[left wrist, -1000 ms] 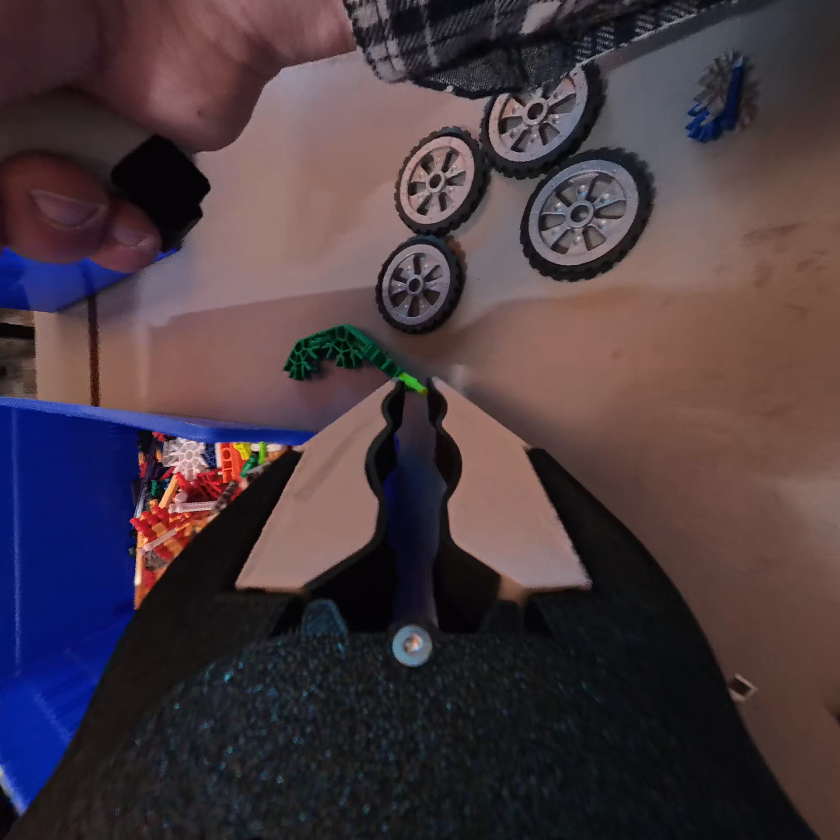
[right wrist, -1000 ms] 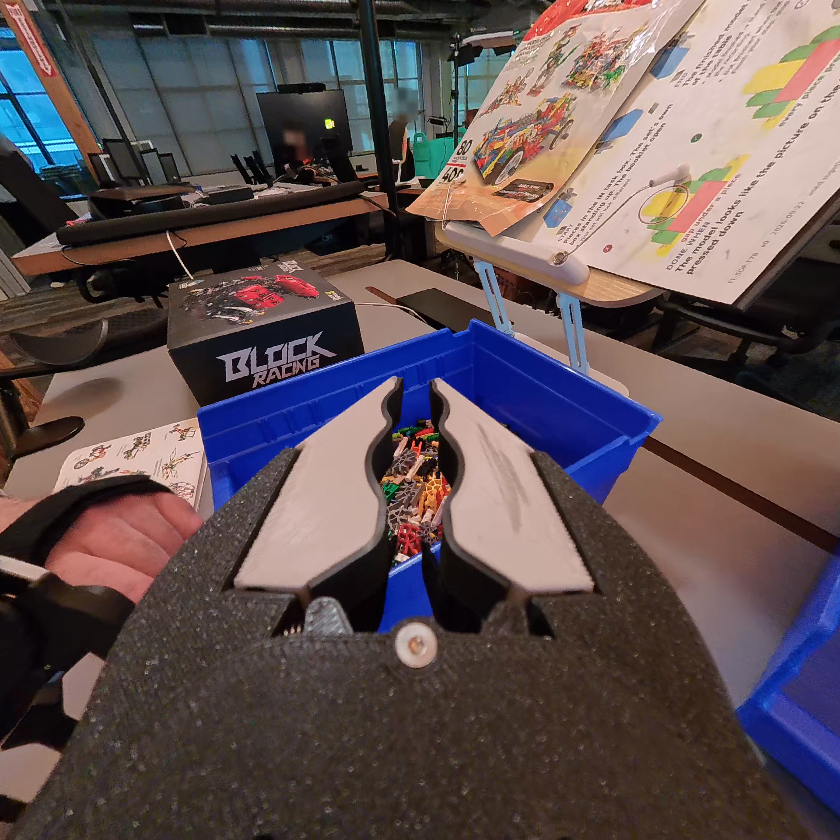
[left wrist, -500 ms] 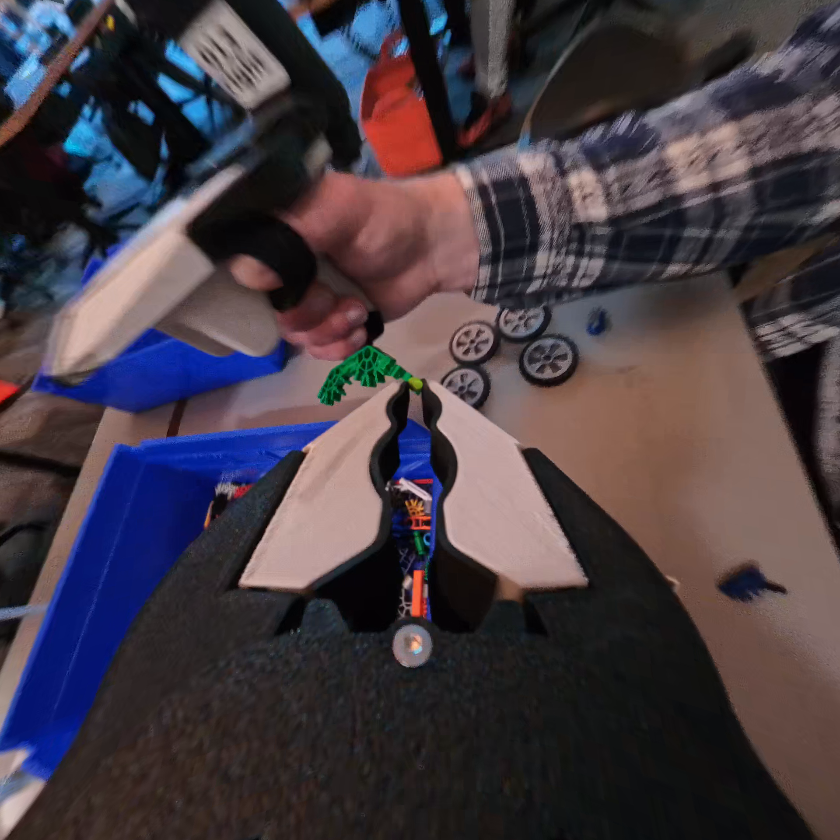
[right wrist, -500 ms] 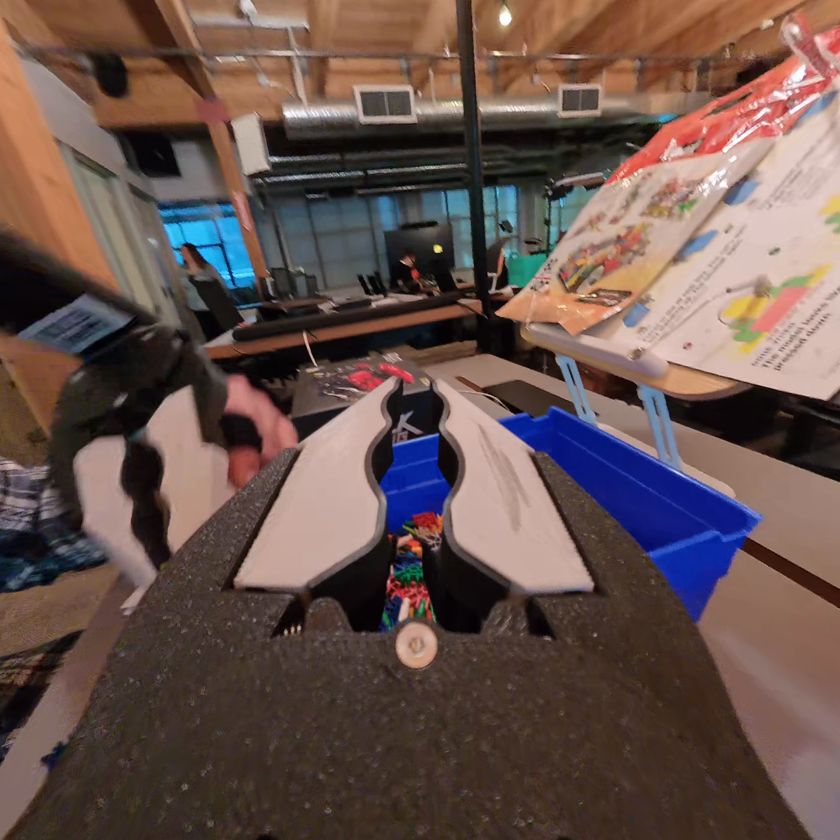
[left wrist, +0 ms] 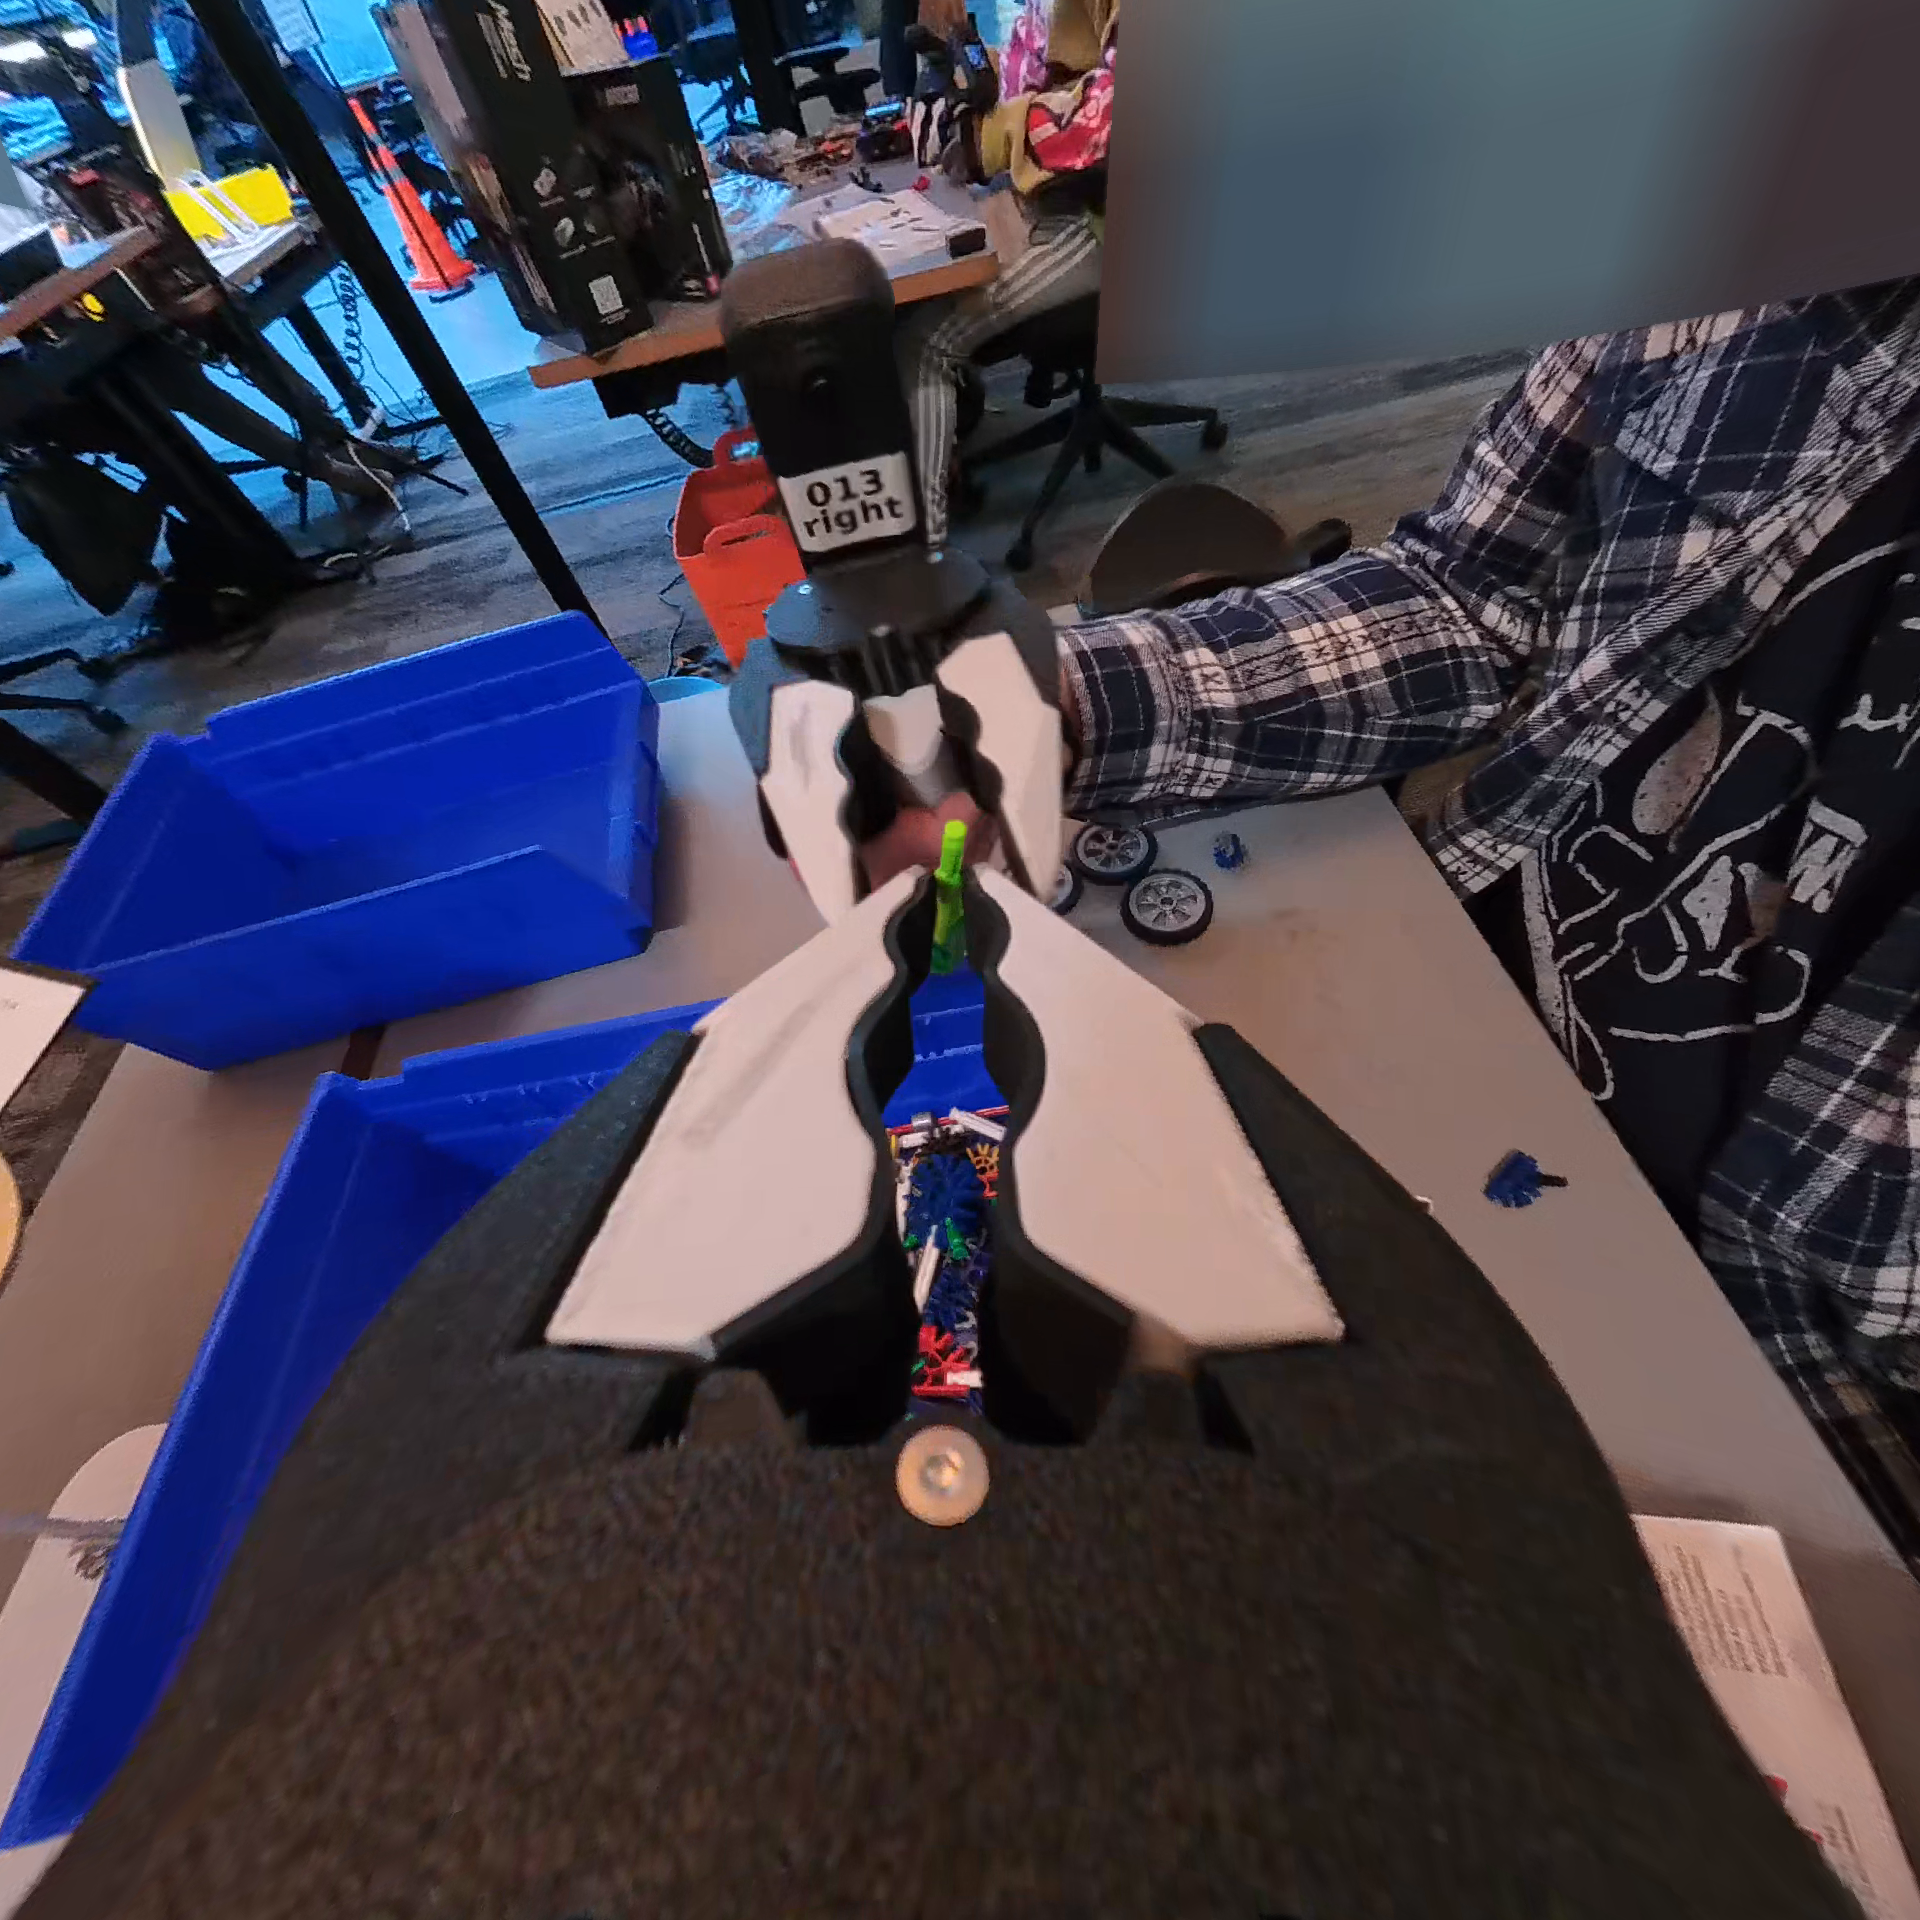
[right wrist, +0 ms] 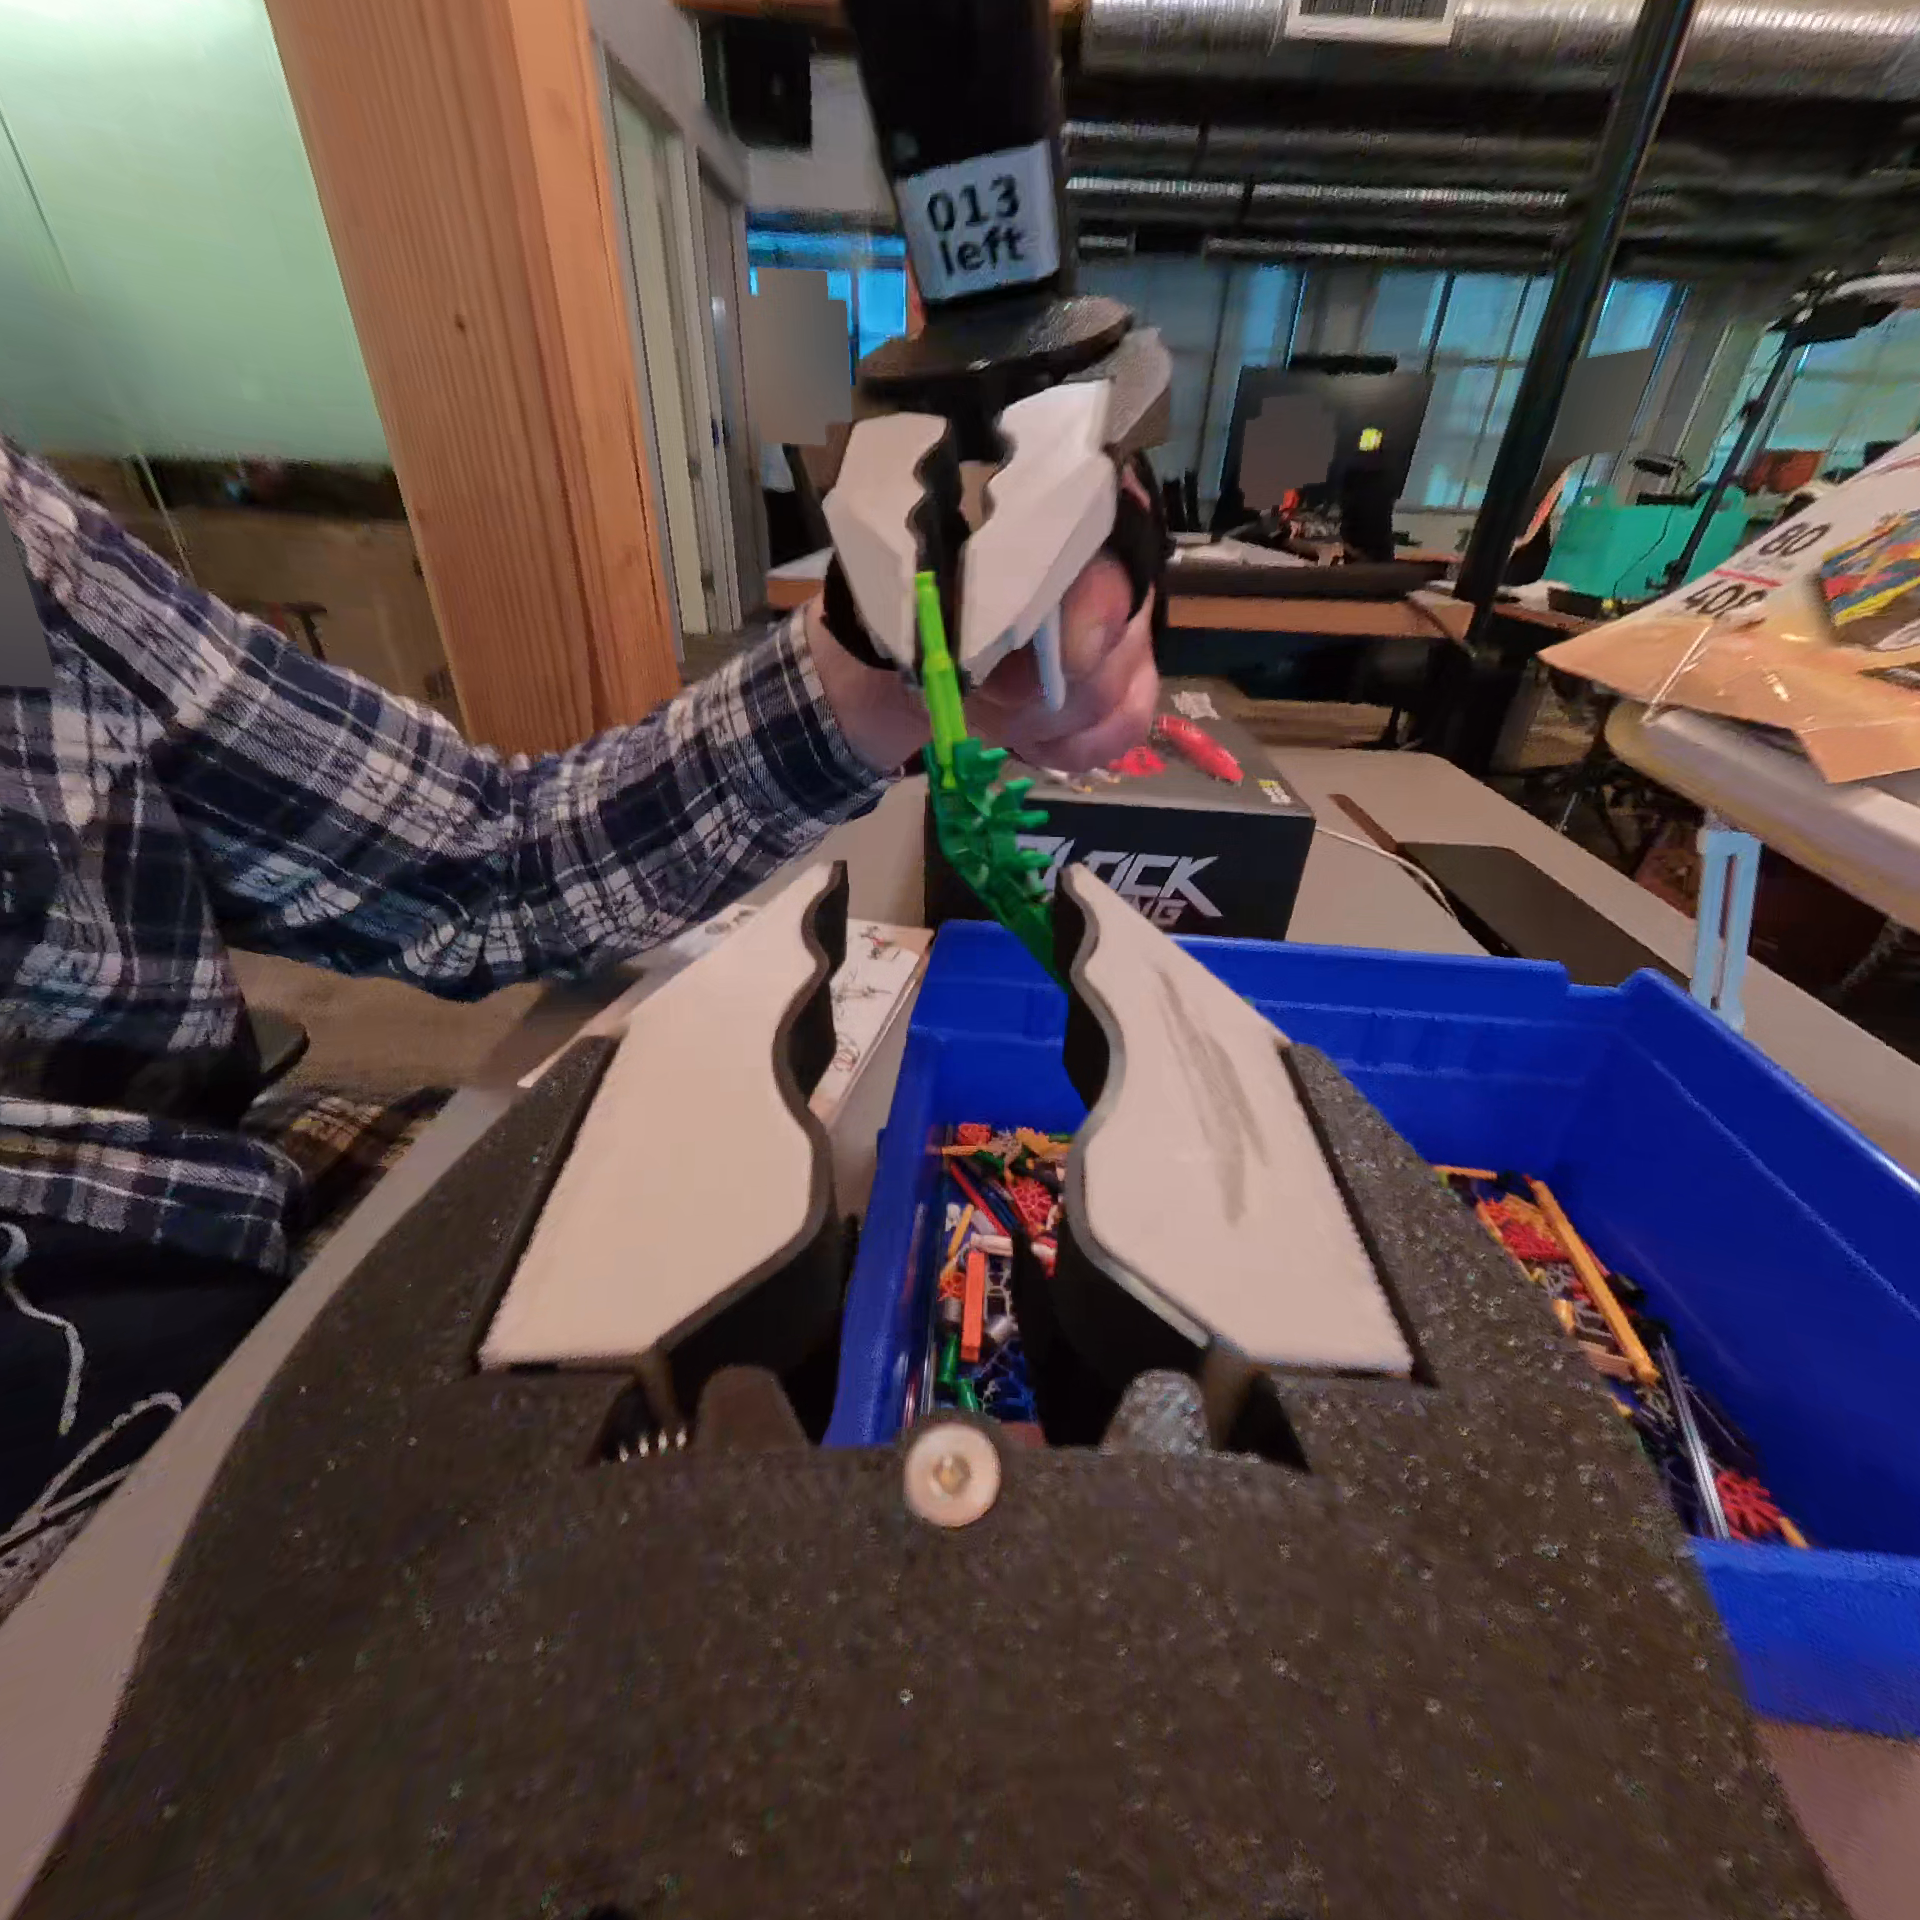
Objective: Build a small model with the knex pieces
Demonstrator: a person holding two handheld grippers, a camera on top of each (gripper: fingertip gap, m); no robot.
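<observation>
Grey worktop point(left wrist: 1299, 997) in a busy workshop, desks and monitors behind. The near blue bin point(right wrist: 1714, 1195) is loaded with mixed colourful construction pieces point(right wrist: 987, 1226); a second blue bin point(left wrist: 343, 862) sits beyond, contents hidden. Left gripper point(left wrist: 948, 888) is clamped on a green rod assembly point(right wrist: 971, 800), held above the bin. Right gripper point(right wrist: 951, 904) is spread wide, its right finger next to the assembly's lower end; can't tell if touching.

Nothing fancy, just printed writing on a white sticker point(left wrist: 854, 506) on one black camera post point(left wrist: 816, 343), a matching sticker point(right wrist: 982, 223) opposite, a black box point(right wrist: 1174, 862), and a cardboard pack point(right wrist: 1766, 623).
</observation>
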